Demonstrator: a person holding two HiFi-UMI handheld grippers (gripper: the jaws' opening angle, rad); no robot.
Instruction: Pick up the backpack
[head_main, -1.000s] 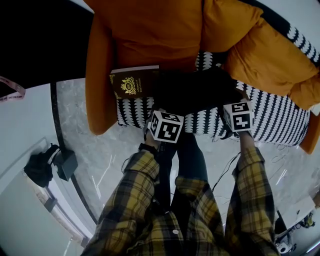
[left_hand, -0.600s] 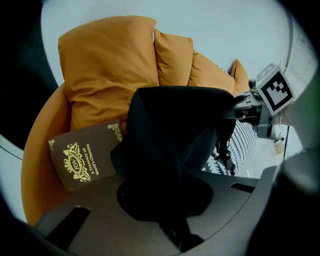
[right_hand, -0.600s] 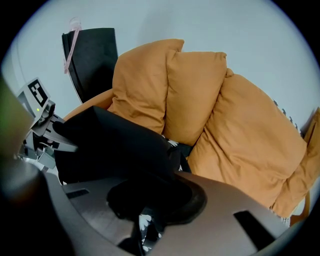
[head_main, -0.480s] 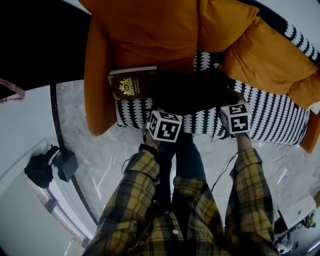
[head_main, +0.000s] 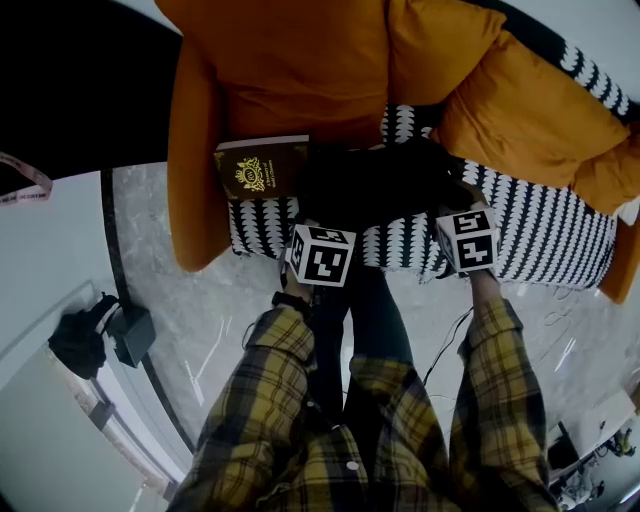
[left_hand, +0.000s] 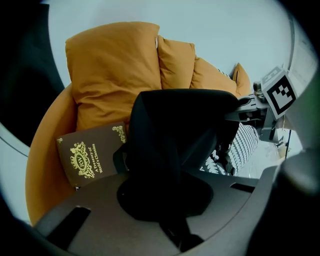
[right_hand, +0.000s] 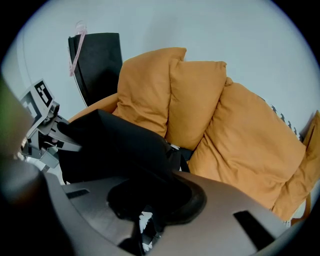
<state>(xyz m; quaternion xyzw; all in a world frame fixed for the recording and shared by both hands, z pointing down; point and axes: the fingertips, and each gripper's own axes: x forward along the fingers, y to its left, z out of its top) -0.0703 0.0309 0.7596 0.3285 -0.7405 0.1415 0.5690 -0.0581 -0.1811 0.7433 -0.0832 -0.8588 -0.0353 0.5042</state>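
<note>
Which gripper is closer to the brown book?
Left. The left gripper is beside the book, the right gripper at the backpack's far side; both have just closed their fingers on it.

cushions (head_main: 300, 60) behind backpack (head_main: 385, 178), book (head_main: 258, 172) alongside

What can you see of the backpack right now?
The backpack is black soft fabric, with a strap at its side. It lies on the black-and-white seat, before orange cushions, beside a brown book. The left gripper and right gripper have just closed on its fabric, one at each end.
</note>
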